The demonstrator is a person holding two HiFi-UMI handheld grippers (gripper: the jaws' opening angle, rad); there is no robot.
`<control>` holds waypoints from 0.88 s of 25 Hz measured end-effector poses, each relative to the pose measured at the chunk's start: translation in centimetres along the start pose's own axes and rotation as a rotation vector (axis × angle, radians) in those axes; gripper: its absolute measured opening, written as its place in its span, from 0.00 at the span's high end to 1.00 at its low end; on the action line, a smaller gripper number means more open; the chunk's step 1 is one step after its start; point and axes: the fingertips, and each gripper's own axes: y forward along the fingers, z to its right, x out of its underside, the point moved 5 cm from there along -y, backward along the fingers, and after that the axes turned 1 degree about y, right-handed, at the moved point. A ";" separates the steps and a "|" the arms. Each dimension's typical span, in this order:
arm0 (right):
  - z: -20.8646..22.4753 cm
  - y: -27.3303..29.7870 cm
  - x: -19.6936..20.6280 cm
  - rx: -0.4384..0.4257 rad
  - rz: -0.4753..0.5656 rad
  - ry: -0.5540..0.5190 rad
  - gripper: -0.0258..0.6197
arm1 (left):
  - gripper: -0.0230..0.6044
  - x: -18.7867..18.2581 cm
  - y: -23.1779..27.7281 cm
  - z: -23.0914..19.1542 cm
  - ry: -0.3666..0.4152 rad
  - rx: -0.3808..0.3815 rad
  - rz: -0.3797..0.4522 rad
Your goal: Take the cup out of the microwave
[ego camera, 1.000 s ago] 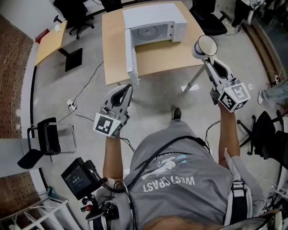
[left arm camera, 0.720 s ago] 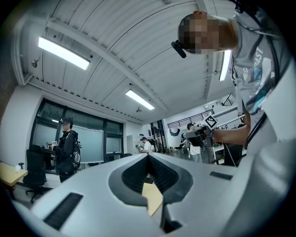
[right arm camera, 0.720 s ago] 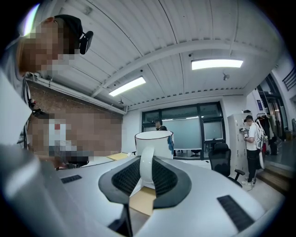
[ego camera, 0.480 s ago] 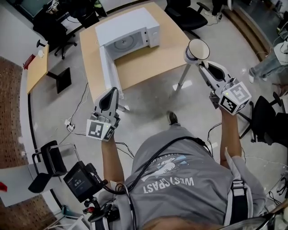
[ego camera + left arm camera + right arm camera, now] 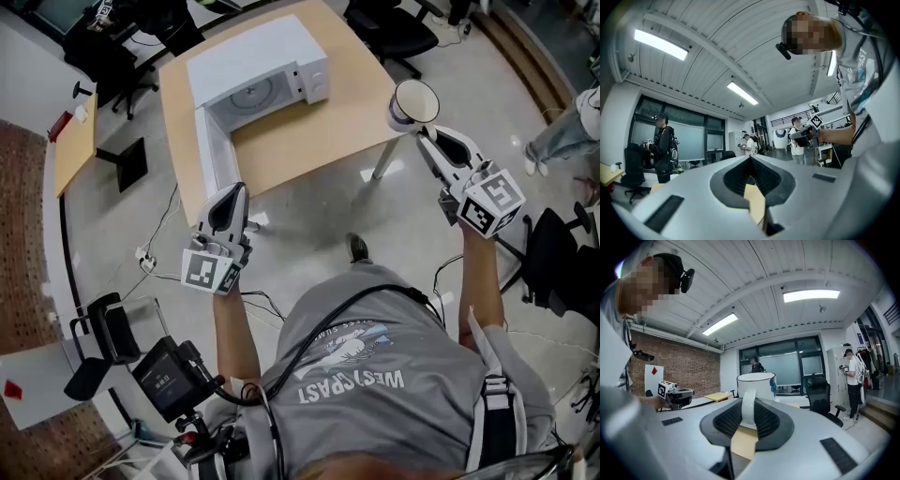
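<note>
Right tongs (image 5: 420, 131) pinch the cup (image 5: 413, 99) by its handle alone, out over the floor (image 5: 319, 211); a jolt could swivel it loose. Left tongs (image 5: 232, 193) closed, seemingly empty.

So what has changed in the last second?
The person shifted with both grippers; the table and microwave now sit further left in the head view. Nothing taken or released. Unchanged: right gripper shut on the cup, left gripper shut and empty, microwave door open.
</note>
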 end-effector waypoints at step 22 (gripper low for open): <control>13.9 10.6 3.6 -0.053 -0.067 0.081 0.85 | 0.90 3.1 8.7 -2.3 -0.031 -0.105 -0.102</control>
